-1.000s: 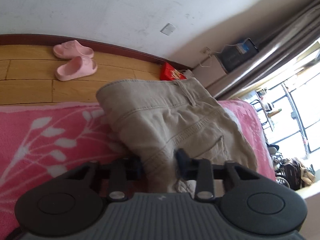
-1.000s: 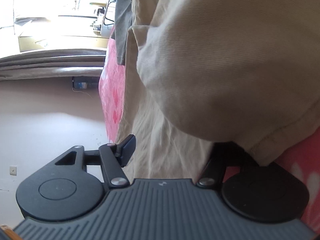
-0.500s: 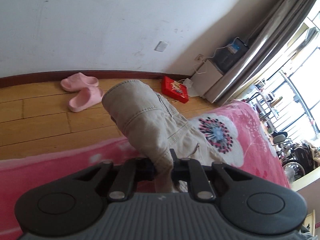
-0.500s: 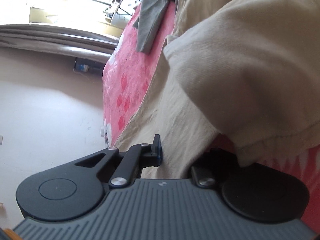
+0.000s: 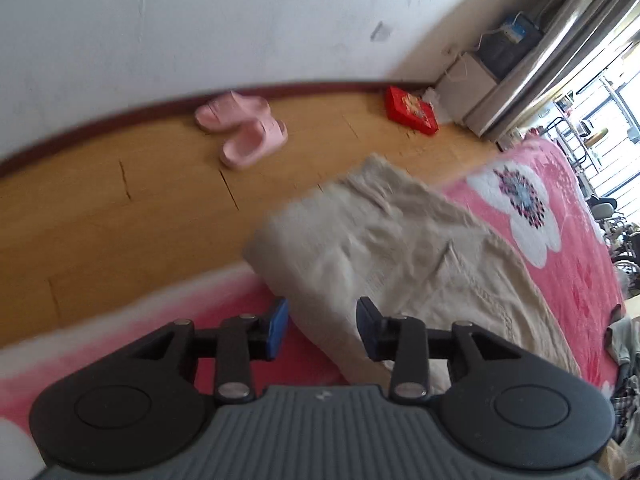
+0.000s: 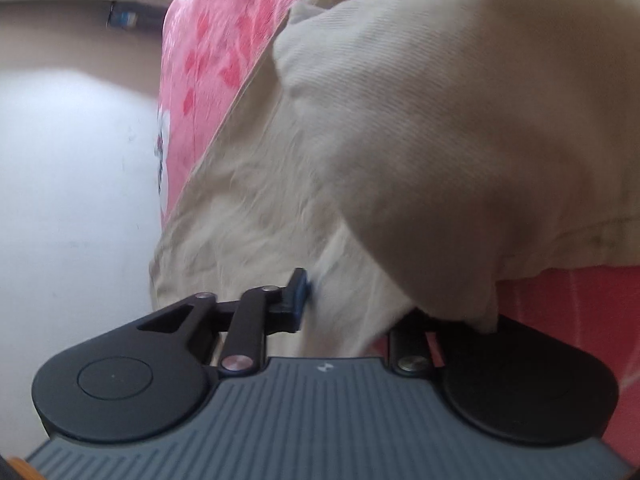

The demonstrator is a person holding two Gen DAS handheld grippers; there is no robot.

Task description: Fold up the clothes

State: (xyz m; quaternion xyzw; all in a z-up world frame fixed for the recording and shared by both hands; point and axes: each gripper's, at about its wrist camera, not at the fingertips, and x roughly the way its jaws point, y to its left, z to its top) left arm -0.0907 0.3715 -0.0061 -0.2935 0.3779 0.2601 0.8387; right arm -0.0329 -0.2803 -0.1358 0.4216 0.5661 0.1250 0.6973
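Note:
Beige trousers [image 5: 400, 248] lie spread on the pink flowered blanket [image 5: 532, 208] near the bed's edge. My left gripper [image 5: 322, 326] is open, its blue pads apart with trouser cloth lying between and under them, not pinched. In the right wrist view the trousers [image 6: 420, 128] fill most of the frame, a fold bulging over the right finger and hiding it. My right gripper [image 6: 352, 304] has cloth between its fingers; only the left pad [image 6: 298, 294] shows, pressed against the fabric.
Beyond the bed edge is a wooden floor [image 5: 120, 208] with pink slippers [image 5: 244, 132] and a red box [image 5: 410, 110] by the white wall. A curtain [image 5: 560, 36] and window stand at the far right. Other clothes [image 5: 624, 344] lie at the bed's right.
My left gripper has opened and let go of the trousers, which have dropped flat onto the blanket. The right gripper has stayed on the cloth and shifted closer over the bed.

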